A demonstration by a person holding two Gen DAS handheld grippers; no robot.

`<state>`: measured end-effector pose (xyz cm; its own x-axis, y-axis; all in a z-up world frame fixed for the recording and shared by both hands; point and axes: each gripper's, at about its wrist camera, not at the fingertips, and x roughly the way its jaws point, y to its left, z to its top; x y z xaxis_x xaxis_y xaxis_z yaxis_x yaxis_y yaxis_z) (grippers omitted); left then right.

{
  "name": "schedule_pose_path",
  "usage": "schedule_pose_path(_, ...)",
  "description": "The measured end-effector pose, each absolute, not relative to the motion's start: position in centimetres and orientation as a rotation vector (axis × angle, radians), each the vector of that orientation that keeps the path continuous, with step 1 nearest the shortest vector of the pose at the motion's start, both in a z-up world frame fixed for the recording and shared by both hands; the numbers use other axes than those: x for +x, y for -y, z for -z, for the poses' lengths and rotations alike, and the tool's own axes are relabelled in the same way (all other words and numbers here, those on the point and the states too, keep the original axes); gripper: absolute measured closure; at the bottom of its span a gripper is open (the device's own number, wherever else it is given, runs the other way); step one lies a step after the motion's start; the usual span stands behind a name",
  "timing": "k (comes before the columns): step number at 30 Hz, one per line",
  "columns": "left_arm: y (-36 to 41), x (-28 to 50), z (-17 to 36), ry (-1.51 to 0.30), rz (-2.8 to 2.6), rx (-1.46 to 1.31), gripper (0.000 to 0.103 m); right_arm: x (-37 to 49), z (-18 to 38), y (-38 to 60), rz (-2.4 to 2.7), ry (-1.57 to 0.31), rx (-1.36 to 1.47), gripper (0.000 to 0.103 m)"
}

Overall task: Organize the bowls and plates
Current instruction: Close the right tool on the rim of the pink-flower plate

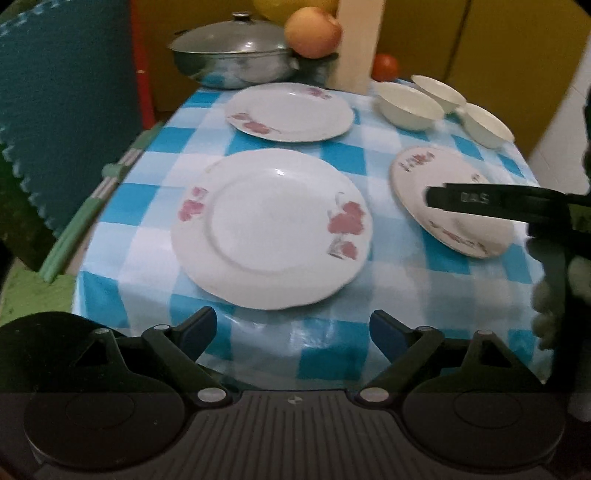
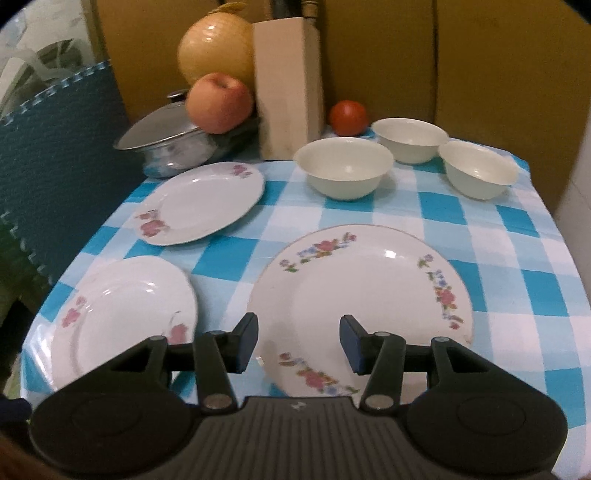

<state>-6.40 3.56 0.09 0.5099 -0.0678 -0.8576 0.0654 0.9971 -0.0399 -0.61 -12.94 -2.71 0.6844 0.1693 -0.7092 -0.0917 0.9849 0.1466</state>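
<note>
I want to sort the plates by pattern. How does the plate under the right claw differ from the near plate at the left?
The plate under the right claw has small multicoloured flower sprays around its rim; the near left plate has a few large pink flowers. The right claw hovers over the first; nothing is over the second. Both are white, round and lie flat on the checked cloth.

The flowered plate (image 1: 436, 192) is partly covered in the left wrist view by the right gripper's finger (image 1: 498, 201), the yellow gourd (image 1: 280, 7) is cut off by the top edge — and the near plate (image 2: 122, 314) is half hidden behind the right gripper's body in its own view.
</note>
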Motion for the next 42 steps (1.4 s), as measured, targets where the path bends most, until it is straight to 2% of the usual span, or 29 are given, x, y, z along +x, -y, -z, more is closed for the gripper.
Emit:
schedule_pose_path(4,-3.6,-7.0,0.4,-1.087,0.106,0.019,0.011,-0.9,2.8,12.3,-0.182,-0.809,0.093,0.062)
schedule_pose_path(11,-3.5,-7.8,0.8,-1.117,0.163,0.063,0.007,-1.3,2.7,11.8,-0.213,-0.801,0.091,0.061)
schedule_pose_path(20,-7.5,-4.0,-1.0,-0.973,-0.045,0.028,0.008,-1.6,3.3,10.4,-0.264,-0.834,0.064,0.058)
schedule_pose_path(23,-8.3,-2.0,-1.2,-0.911,-0.095,0.081,0.001,-1.3,3.3,9.8,-0.284,-0.847,0.079,0.058)
schedule_pose_path(30,-9.1,0.7,0.0,-0.963,-0.1,0.154,0.002,-0.5,3.4,8.5,-0.308,-0.871,0.1,0.058)
schedule_pose_path(42,-9.5,1.6,0.9,-1.007,-0.075,0.096,0.002,0.0,3.8,7.9,-0.303,-0.887,0.102,0.058)
